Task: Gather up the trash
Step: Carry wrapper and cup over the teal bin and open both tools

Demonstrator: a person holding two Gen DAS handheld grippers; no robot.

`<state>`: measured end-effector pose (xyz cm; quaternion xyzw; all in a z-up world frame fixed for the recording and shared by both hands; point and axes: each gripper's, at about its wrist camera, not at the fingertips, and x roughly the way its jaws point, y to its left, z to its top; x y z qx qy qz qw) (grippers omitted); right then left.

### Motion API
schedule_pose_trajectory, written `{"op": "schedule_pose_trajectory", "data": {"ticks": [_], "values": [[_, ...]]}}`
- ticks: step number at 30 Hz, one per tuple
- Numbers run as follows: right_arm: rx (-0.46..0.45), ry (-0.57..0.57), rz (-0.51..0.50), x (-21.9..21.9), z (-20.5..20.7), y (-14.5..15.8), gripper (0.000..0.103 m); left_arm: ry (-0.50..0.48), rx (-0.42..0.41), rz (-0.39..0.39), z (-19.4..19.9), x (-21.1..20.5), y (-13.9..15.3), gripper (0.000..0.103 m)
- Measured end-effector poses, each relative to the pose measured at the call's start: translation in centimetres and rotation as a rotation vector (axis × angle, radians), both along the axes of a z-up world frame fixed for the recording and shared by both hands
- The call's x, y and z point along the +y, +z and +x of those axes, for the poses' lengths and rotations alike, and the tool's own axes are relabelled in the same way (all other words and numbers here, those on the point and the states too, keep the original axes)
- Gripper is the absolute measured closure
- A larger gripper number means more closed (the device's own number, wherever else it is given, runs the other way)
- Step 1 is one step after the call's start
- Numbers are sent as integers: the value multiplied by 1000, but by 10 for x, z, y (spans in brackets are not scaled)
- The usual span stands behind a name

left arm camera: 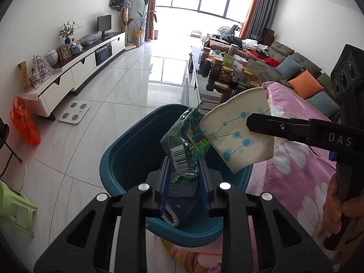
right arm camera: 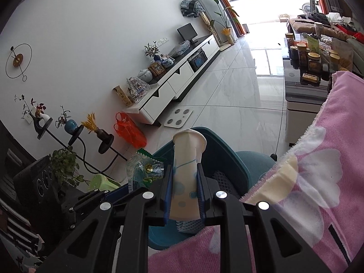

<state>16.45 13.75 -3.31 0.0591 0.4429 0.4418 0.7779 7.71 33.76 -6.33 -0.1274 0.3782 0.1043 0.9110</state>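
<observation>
My left gripper (left arm camera: 183, 159) is shut on a crumpled green and clear snack wrapper (left arm camera: 185, 143) with a barcode, held over the teal bin (left arm camera: 127, 150). Just to its right, my right gripper (left arm camera: 250, 124) pinches a flattened white paper cup (left arm camera: 236, 134) with blue dots above the bin's right rim. In the right wrist view my right gripper (right arm camera: 183, 170) is shut on the paper cup (right arm camera: 187, 157), squashed between the blue pads over the teal bin (right arm camera: 218, 157). The snack wrapper (right arm camera: 145, 168) shows at its left.
A pink flowered blanket (left arm camera: 295, 150) lies along the bin's right side. Beyond stands a glass table crowded with jars (left arm camera: 225, 70). A white TV cabinet (left arm camera: 75, 72), a scale (left arm camera: 74, 112), an orange bag (left arm camera: 24, 122) and a green stool (left arm camera: 13, 207) line the left floor.
</observation>
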Motion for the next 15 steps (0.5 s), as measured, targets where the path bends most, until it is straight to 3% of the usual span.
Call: {"op": "schedule_pose_trajectory", "data": {"ticks": [12,14,15], "values": [[25,-18,-32,6,4,-8,84,6,51,-26,25,7,-30,75],[30,-18,-25,3,4,-8,83,14,61,-28,29,7,-35,71],[32,-21,-21,0,5,-7,83,20,66,-29,31,8,-37,62]]}}
